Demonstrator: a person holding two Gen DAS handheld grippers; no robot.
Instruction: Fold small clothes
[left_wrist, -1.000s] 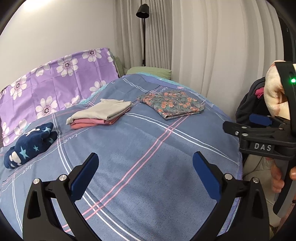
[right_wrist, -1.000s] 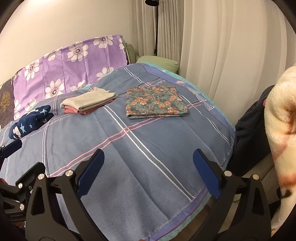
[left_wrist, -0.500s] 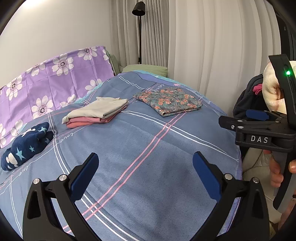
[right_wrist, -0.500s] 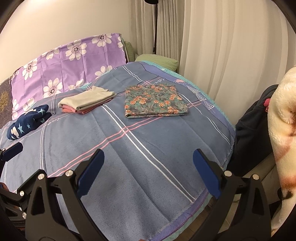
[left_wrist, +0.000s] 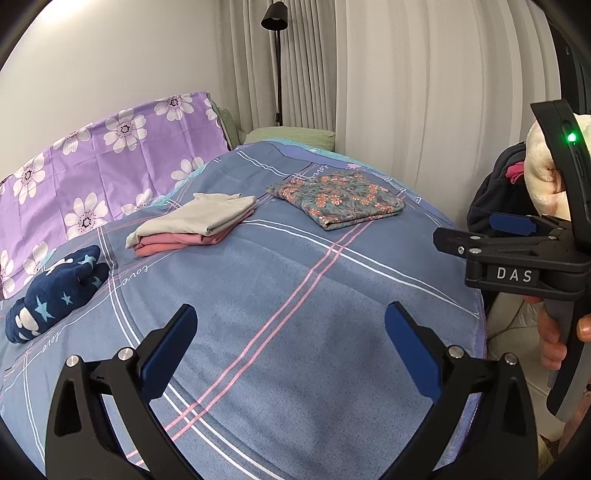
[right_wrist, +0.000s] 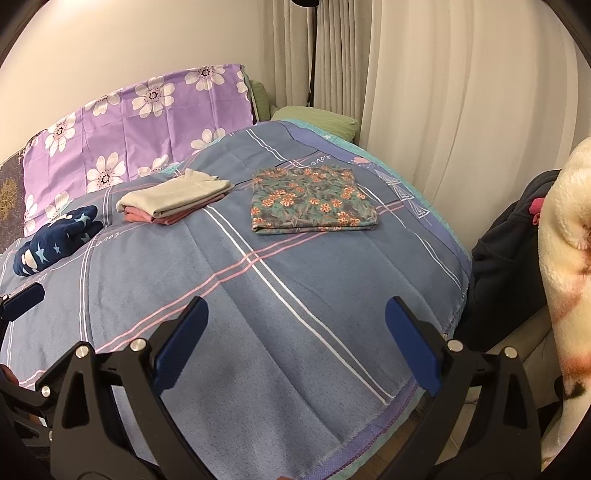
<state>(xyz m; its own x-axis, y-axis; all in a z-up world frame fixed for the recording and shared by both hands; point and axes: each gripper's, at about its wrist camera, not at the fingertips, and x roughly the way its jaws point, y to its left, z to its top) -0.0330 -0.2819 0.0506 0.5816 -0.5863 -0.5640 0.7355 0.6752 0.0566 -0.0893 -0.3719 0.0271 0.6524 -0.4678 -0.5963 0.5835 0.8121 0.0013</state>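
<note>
I am holding my left claw spread wide over the near part of the bed, gripping nothing, its blue pads hanging above the blue plaid cover. My right claw is likewise standing wide and grasping nothing above the near corner of the bed. In the left view my right claw is showing side-on at the right edge, with my fingers wrapping its handle; most of that hand is being cut off by the frame. In the right view only one blue pad of my left claw is peeking in at the left edge.

A cream fleece is filling the right edge, cut off, beside a dark bundle whose shape I cannot make out.

Farther along the bed the folded clothes are lying: a navy starred piece on the left, a grey piece stacked on a pink one in the middle, and a flowered piece to the right, each apart from the others. Behind them a purple flowered pillow is leaning against the wall.
</note>
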